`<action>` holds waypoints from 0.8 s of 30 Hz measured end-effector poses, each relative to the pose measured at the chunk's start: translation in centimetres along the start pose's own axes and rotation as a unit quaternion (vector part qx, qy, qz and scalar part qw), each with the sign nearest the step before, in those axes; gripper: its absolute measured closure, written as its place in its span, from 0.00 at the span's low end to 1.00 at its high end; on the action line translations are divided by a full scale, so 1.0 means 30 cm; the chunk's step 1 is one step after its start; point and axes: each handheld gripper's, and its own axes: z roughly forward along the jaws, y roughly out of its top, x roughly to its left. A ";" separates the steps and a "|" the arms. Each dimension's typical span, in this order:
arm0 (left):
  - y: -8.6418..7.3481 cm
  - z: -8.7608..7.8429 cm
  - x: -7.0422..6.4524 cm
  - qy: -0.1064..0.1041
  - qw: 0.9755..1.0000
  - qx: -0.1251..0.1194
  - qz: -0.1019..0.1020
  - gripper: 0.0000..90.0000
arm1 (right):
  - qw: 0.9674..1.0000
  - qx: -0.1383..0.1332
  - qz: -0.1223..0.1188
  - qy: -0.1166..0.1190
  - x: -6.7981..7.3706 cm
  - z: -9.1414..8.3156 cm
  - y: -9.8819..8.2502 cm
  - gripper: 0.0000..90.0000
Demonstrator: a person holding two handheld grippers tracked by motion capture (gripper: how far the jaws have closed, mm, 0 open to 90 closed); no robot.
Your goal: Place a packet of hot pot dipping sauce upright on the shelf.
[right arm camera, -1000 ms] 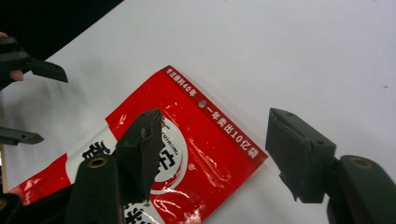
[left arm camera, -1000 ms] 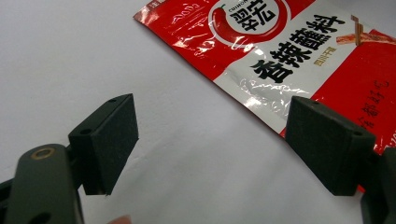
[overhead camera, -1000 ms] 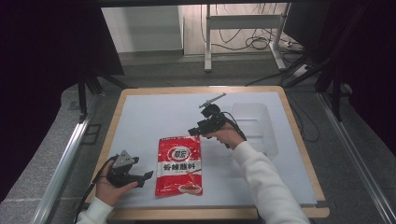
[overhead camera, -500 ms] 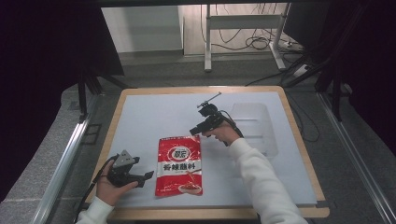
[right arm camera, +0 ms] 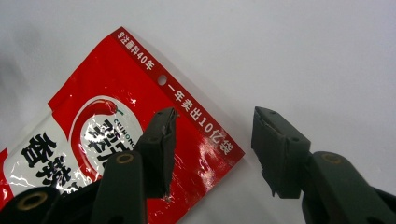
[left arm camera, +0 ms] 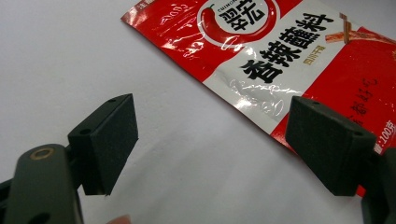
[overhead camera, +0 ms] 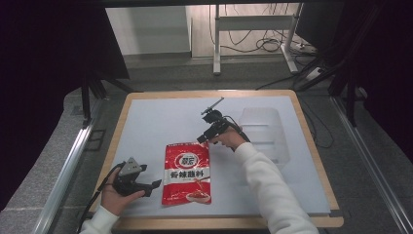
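- Red and glossy, a flat sauce packet (overhead camera: pixel 188 171) lies on the white tabletop (overhead camera: pixel 160 122), face up, with a white band of black characters across its middle and a chilli emblem near its top edge.
- In the high view the packet sits toward the near side of the table, between the person's two hands, its long side running away from the person.
- The left gripper (overhead camera: pixel 155 184) rests low on the table at the near left, held in the left hand (overhead camera: pixel 114 197), its jaws pointing at the packet's left edge. It is just beside the packet, not touching it.
- In the left gripper view its two black pads (left arm camera: pixel 108 142) stand spread wide, with bare white table between them; the right-hand pad overlaps the packet's (left arm camera: pixel 289 60) edge in the picture, but I cannot tell whether it touches.
- The right gripper (overhead camera: pixel 200 140) is at the packet's far right corner, held by the right hand (overhead camera: pixel 229 139) in a white sleeve (overhead camera: pixel 265 185), tilted down toward the table.
- In the right gripper view its jaws have just been closing and now stand partly apart; the packet's (right arm camera: pixel 93 121) top corner, next to the punched hole, lies between them. One jaw sits over the red film and the other over bare table, and neither pad visibly presses on it.
- A clear plastic tray (overhead camera: pixel 265 131) lies on the table to the right of that hand, apart from the packet.
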 end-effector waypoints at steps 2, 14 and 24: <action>0.001 0.001 -0.001 -0.001 1.000 0.000 0.001 0.19 | 1.000 0.004 0.006 0.004 -0.010 0.005 -0.002 0.56; 0.002 0.001 -0.006 -0.003 1.000 0.001 0.005 0.18 | 0.999 0.030 0.013 0.013 -0.016 0.039 -0.007 0.56; 0.004 -0.001 -0.009 -0.003 1.000 0.003 0.011 0.18 | 0.999 0.045 -0.004 0.021 -0.010 0.048 -0.013 0.79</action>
